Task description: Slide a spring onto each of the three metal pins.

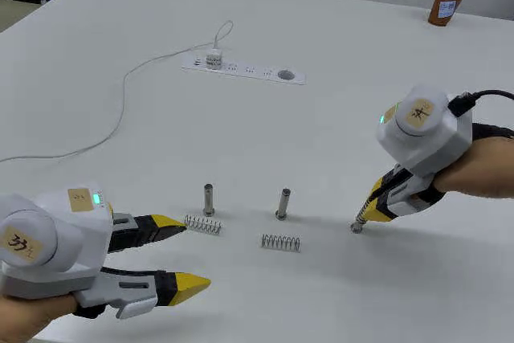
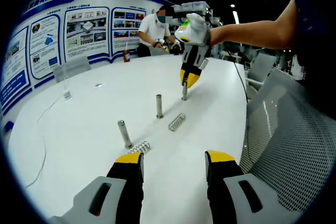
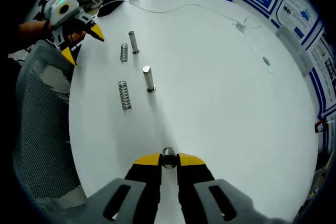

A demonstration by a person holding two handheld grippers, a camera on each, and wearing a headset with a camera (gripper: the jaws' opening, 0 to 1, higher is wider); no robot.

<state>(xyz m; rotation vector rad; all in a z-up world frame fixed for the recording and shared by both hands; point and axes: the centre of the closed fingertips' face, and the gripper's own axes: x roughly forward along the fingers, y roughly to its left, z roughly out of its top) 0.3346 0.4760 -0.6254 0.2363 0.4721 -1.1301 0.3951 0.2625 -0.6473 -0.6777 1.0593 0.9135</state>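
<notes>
Right gripper [image 1: 372, 213]: jaws closed on the third spring [image 1: 357, 225], held upright with its lower end on the table [image 1: 337, 134] toward the right edge. Judged to be threading it over the third pin. The pin itself cannot be told apart from the coil.

Left gripper [image 1: 183, 252]: jaws wide apart, holding nothing. It is level at the near edge and aimed at the first loose spring [image 1: 202, 224], evidently ready to take it.

That spring lies flat just beside the left pin [image 1: 209, 198]. The second loose spring [image 1: 280, 242] lies flat just nearer the near edge than the middle pin [image 1: 283, 202]. Both pins stand upright and bare, so each spring is staged at its own pin.

Surface: white, smooth, uncluttered. A power strip [image 1: 249, 70] with its cable [image 1: 120, 106] lies further from the near edge than the pins. A cup [image 1: 447, 2] with a straw stands at the far right corner.

Room: display boards [image 2: 86, 27] on the wall; a mesh chair [image 2: 283, 129] at the table's edge.
</notes>
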